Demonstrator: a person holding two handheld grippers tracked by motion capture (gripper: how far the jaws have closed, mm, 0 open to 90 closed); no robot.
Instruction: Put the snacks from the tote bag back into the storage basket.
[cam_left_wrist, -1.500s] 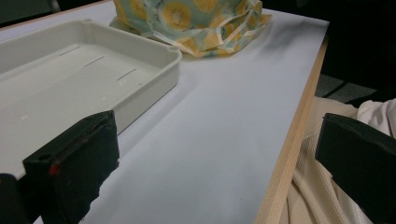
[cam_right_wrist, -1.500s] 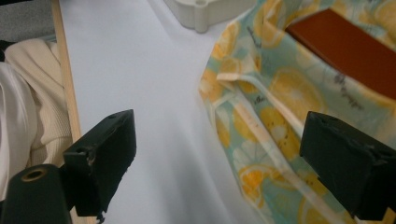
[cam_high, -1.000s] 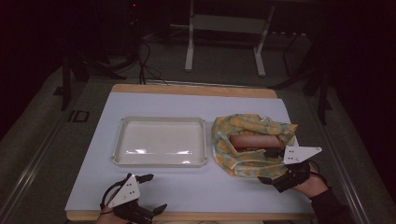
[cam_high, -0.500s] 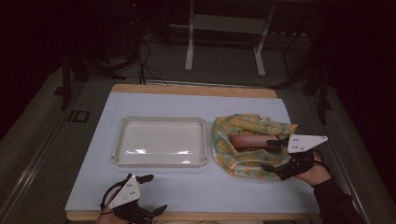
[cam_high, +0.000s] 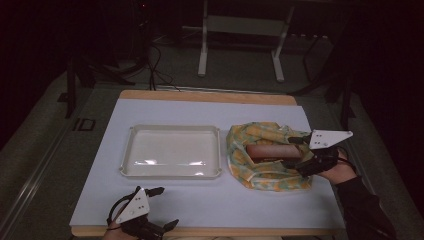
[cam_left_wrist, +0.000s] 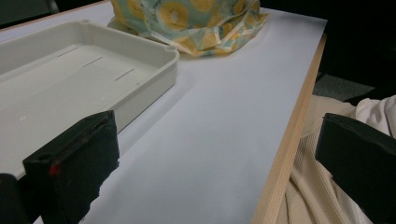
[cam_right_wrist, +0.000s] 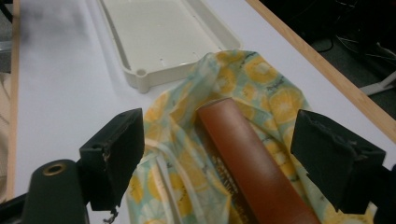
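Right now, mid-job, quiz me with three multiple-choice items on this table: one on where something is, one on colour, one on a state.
1. Where does the brown tube lie?
A. in the white tray
B. on the yellow patterned cloth
C. on the floor

2. What colour is the tray?
A. white
B. red
C. black

3. How do the right tongs stand?
A. clamped on the tray rim
B. pressed flat on bare table
C. apart, either side of the tube, pads not touching it

Answers: 1 B, the high view shows the tube resting on the cloth right of the tray. 2 A, the tray looks white and holds nothing. 3 C, the right gripper view shows gaps between both pads and the tube; the jaws have just been closing.
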